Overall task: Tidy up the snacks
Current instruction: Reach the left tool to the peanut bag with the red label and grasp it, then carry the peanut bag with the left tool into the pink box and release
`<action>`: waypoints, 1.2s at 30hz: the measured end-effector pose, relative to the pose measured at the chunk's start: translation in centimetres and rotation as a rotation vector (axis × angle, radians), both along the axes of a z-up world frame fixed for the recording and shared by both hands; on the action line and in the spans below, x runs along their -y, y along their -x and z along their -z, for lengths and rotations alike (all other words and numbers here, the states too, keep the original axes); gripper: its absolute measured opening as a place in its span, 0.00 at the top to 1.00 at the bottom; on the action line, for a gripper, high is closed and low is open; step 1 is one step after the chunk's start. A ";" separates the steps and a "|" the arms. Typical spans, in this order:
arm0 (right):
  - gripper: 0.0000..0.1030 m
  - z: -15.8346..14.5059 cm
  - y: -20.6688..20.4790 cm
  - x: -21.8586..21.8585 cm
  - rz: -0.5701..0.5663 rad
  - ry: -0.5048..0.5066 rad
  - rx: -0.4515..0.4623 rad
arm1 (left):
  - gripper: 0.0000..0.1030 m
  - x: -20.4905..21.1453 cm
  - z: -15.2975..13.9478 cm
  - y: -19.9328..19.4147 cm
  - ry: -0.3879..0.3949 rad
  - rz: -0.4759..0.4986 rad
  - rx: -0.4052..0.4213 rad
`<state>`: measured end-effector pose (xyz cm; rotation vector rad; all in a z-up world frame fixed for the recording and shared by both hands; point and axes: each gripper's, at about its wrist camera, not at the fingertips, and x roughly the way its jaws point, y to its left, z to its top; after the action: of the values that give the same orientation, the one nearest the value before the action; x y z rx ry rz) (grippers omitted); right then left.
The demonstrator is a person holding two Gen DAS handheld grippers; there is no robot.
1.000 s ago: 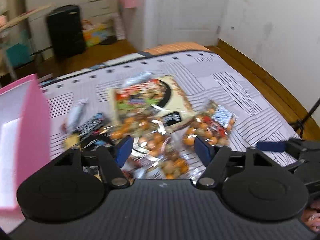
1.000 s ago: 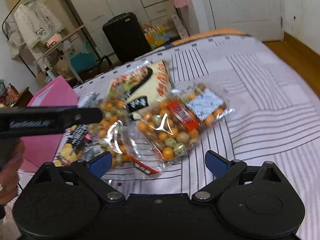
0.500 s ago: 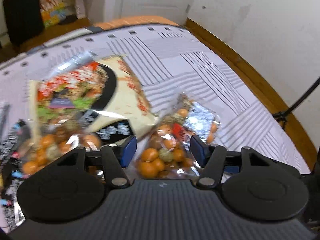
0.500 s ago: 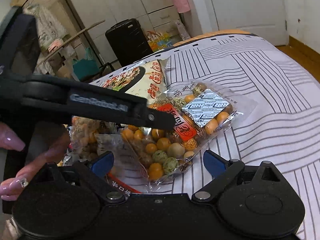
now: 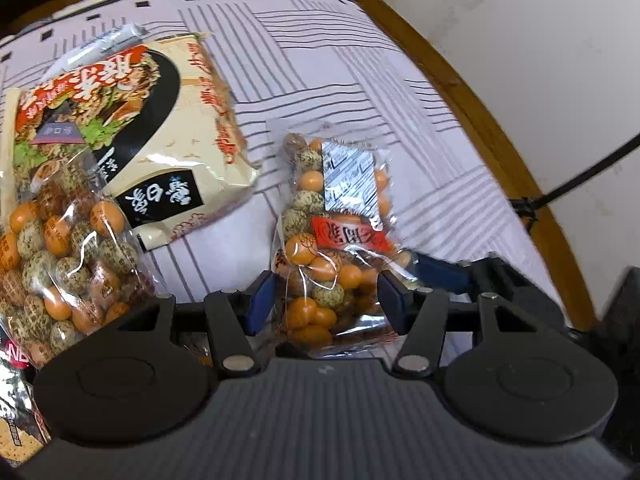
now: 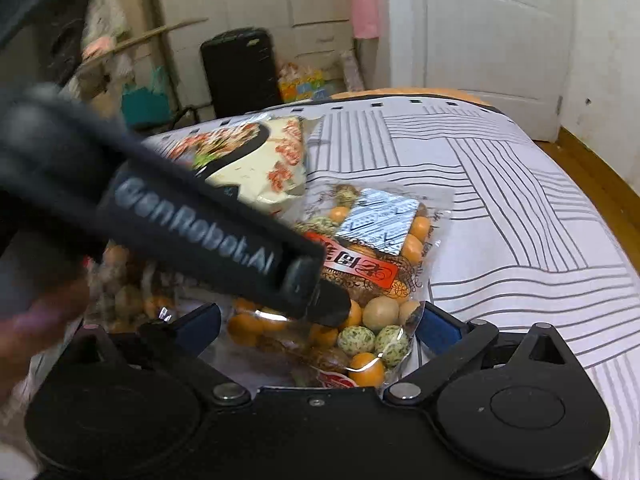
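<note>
Left wrist view, both hand-held grippers (image 5: pixel 324 300) (image 6: pixel 320 324) spread wide, straddling nut bag (image 5: pixel 340 240).

Bed (image 6: pixel 520 200) carries a white cover with grey line pattern. Wooden floor (image 6: pixel 592 160) runs along its right side. White panelled door (image 6: pixel 496 40) stands far right. Black suitcase (image 6: pixel 240 68) stands at the far wall beside white cupboards (image 6: pixel 312 0). Right wall (image 5: pixel 540 40) is scuffed white.

Striped bed (image 5: pixel 360 80): noodle packet (image 5: pixel 160 132), two nut bags (image 5: pixel 336 240) (image 5: pixel 68 264).
</note>
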<state>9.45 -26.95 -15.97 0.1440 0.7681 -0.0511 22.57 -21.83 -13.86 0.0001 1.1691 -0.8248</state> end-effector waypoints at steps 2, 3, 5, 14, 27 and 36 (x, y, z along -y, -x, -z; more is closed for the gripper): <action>0.01 0.4 -0.2 0.0 0.001 0.024 0.014 | 0.47 0.0 0.1 0.6 0.011 -0.007 0.026; 0.03 0.4 -0.1 -0.3 -0.011 0.054 0.021 | 0.47 0.0 0.0 1.0 0.013 -0.004 0.037; 0.04 0.3 0.2 -0.7 -0.024 0.085 0.031 | 0.47 0.3 -0.2 1.6 0.004 0.009 0.067; 0.06 -2.3 3.0 -1.5 -0.020 0.093 0.046 | 0.47 0.3 -2.2 4.1 -0.019 0.035 0.101; 0.06 -8.8 4.2 -5.3 -0.148 0.078 0.003 | 0.46 -4.8 -8.3 8.7 -0.024 -0.030 0.087; 0.06 -12.2 5.7 -11.9 -0.297 0.117 -0.042 | 0.45 -11.1 -11.1 11.0 -0.024 -0.138 0.042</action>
<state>3.72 -15.03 -3.74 -0.0835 0.8191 0.1825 11.54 -10.71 -2.71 -0.0430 1.1266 -0.6865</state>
